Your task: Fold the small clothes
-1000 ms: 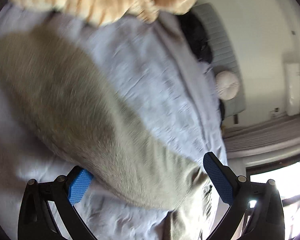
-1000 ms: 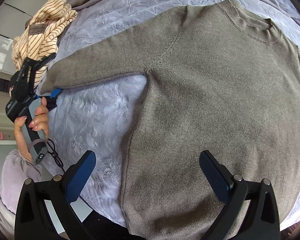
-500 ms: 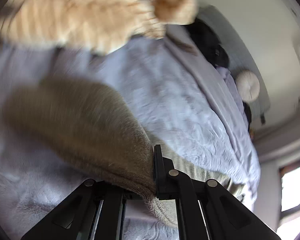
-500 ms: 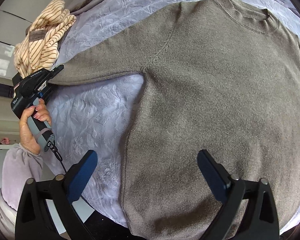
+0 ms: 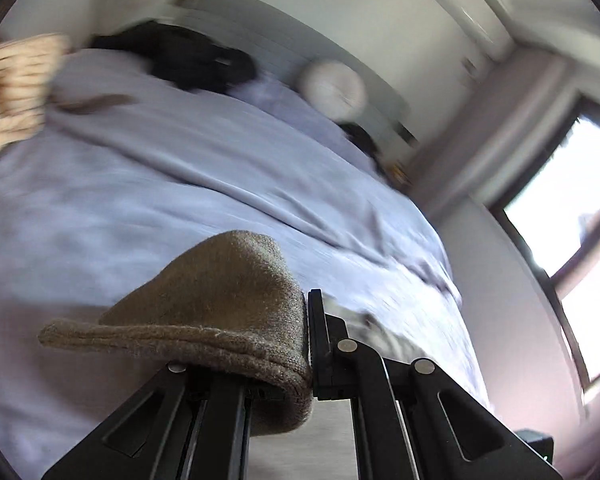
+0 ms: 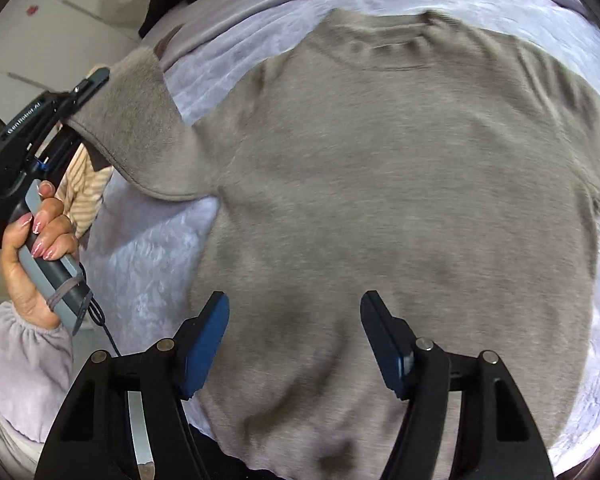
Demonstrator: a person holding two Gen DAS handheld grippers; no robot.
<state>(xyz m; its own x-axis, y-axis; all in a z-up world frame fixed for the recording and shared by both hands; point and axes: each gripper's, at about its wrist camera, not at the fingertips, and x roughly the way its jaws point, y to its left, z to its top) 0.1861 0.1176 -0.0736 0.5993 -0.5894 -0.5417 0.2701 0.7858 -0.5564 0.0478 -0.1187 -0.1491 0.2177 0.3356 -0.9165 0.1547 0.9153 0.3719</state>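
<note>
A taupe knit sweater point(image 6: 400, 184) lies flat on the lilac bedspread point(image 6: 148, 264), collar at the far side. My left gripper point(image 5: 306, 344) is shut on the sweater's sleeve cuff point(image 5: 220, 320) and holds it lifted off the bed; it also shows in the right wrist view point(image 6: 82, 92), with the sleeve point(image 6: 140, 128) raised at the left. My right gripper point(image 6: 294, 340) is open over the sweater's lower body, its blue pads point(image 6: 204, 344) apart, holding nothing.
A cream striped garment point(image 5: 12, 92) lies at the far left of the bed, also behind the left hand point(image 6: 84, 196). Dark clothes point(image 5: 188, 60) and a round white cushion point(image 5: 334, 88) sit near the headboard. A window point(image 5: 572, 232) is at right.
My left gripper closed on the sleeve cuff and lifted it up and inward. My right gripper moved down closer to the sweater's hem and its jaws narrowed.
</note>
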